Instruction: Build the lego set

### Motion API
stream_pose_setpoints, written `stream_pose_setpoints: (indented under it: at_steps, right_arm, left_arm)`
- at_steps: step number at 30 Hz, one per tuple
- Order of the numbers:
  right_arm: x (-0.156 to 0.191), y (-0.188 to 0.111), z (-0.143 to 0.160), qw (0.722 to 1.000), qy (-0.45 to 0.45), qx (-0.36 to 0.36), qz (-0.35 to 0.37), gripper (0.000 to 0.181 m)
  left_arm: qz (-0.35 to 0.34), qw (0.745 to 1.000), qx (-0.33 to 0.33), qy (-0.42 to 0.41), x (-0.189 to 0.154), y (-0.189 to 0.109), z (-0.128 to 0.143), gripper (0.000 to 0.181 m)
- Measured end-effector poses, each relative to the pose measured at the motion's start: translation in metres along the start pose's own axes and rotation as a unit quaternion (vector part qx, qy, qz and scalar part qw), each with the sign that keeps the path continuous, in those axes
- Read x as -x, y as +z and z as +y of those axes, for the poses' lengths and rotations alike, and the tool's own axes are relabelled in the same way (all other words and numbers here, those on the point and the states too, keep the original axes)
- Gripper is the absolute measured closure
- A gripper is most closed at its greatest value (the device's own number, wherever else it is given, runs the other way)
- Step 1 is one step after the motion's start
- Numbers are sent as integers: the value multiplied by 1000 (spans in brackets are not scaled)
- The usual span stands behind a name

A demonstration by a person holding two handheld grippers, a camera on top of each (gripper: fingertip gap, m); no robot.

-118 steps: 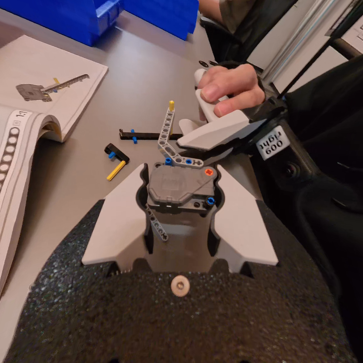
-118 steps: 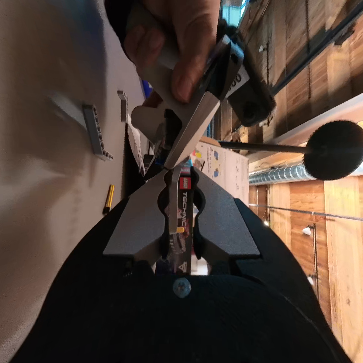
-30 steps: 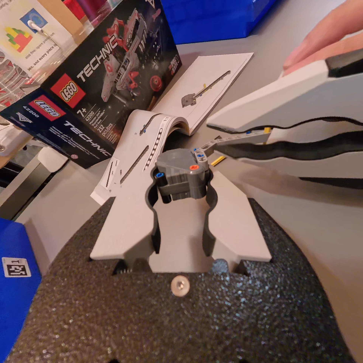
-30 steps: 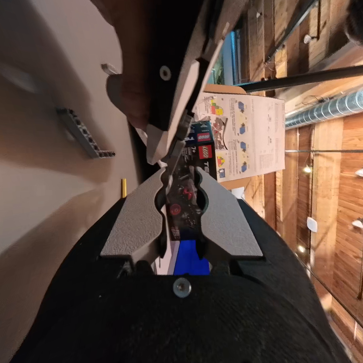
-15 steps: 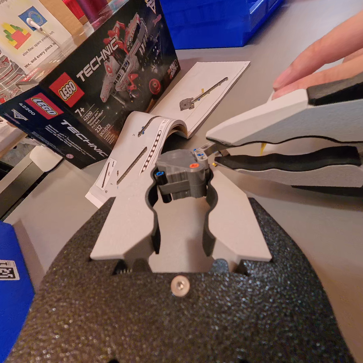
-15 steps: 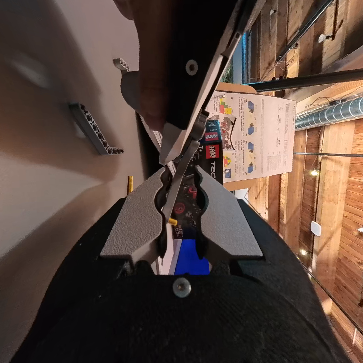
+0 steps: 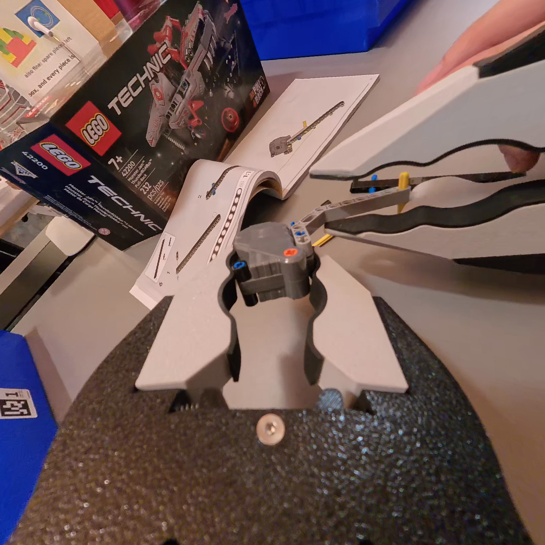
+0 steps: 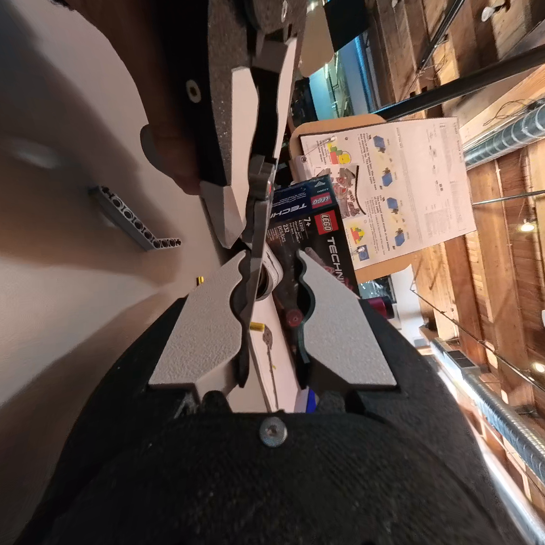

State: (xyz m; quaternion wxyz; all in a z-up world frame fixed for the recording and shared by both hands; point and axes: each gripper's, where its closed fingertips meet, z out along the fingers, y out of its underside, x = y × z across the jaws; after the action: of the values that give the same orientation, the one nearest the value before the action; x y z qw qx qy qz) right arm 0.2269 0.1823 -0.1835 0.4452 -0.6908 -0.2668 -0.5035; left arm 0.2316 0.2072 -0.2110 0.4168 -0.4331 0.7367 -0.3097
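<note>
Closest in the left wrist view, the left gripper (image 7: 272, 274) pinches a dark grey Lego motor block (image 7: 269, 259) between its fingertips, held above the grey table (image 7: 442, 339). A light grey angled beam (image 7: 354, 206) is pinned to the block's far right corner with blue pins and reaches to the right, a yellow axle (image 7: 402, 188) standing through its far end. The right gripper (image 7: 318, 203) has its fingers spread on either side of that beam; the beam lies against the lower black pad, clear of the upper one. In the right wrist view the beam (image 8: 254, 265) sits against one pad, the other finger well apart. Just behind the block lies an open instruction booklet (image 7: 309, 124), its near pages curled up. Beyond that stands the black Lego box (image 7: 141, 118), with blue bins (image 7: 309, 26) farthest back. Another grey angled beam (image 8: 132, 221) lies loose on the table.
</note>
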Motion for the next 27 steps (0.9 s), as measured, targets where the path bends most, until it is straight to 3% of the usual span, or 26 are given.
stream_pose_setpoints:
  at_steps: [13, 21, 27]
  right_arm:
    - [8, -1, -6, 999, -50, -7, -7, 163]
    - [11, 1, 1, 999, -26, -2, -29, 156]
    - [19, 1, 0, 998, -48, 3, -40, 172]
  left_arm:
    - [0, 999, 23, 30, -7, 4, 5, 137]
    - [-2, 1000, 14, 25, -6, 4, 3, 137]
    - [0, 999, 5, 41, -8, 3, -1, 137]
